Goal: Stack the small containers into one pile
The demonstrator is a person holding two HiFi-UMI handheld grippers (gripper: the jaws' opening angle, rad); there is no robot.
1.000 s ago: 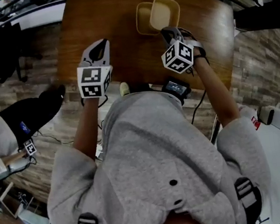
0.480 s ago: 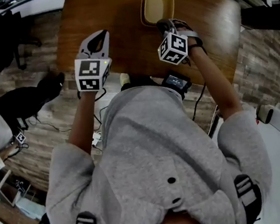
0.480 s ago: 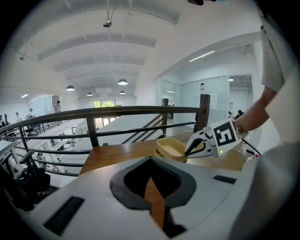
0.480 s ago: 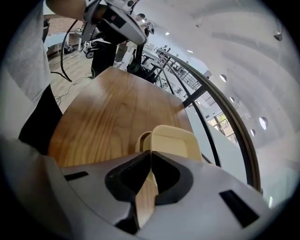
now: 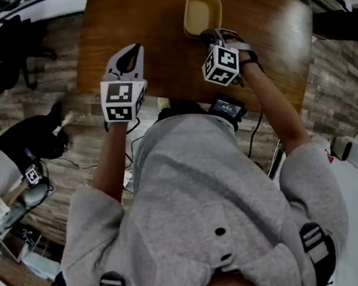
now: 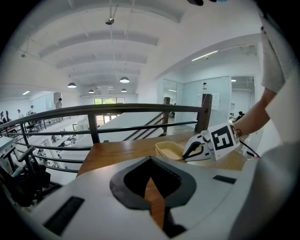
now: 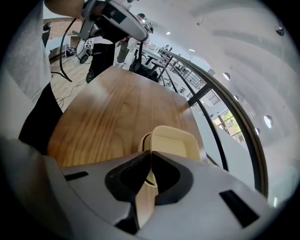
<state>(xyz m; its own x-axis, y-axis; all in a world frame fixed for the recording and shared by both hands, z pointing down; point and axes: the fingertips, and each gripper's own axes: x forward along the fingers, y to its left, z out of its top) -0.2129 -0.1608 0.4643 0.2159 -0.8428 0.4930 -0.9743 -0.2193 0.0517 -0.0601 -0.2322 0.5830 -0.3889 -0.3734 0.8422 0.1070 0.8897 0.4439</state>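
upper container [image 7: 174, 138]: sits nested in the lower container [image 7: 145, 139], which shows only as a sliver of rim on one side. Together they form one pile near the far edge of the table [image 5: 150, 37], right of its middle.
seating: the rims look level and close, so the stack appears complete.
right gripper [image 7: 150, 154]: pitched steeply down over the pile, its jaws nearly together and clamped on the near wall of the upper container. That thin wall is the only purchase for steering it into the one below.
left gripper [image 6: 150, 161]: jaws together with nothing between them. It hangs over the table's near left part, well apart from the pile, probably to keep clear.
risk: lifting before the right jaws part would likely pull the upper container back out.
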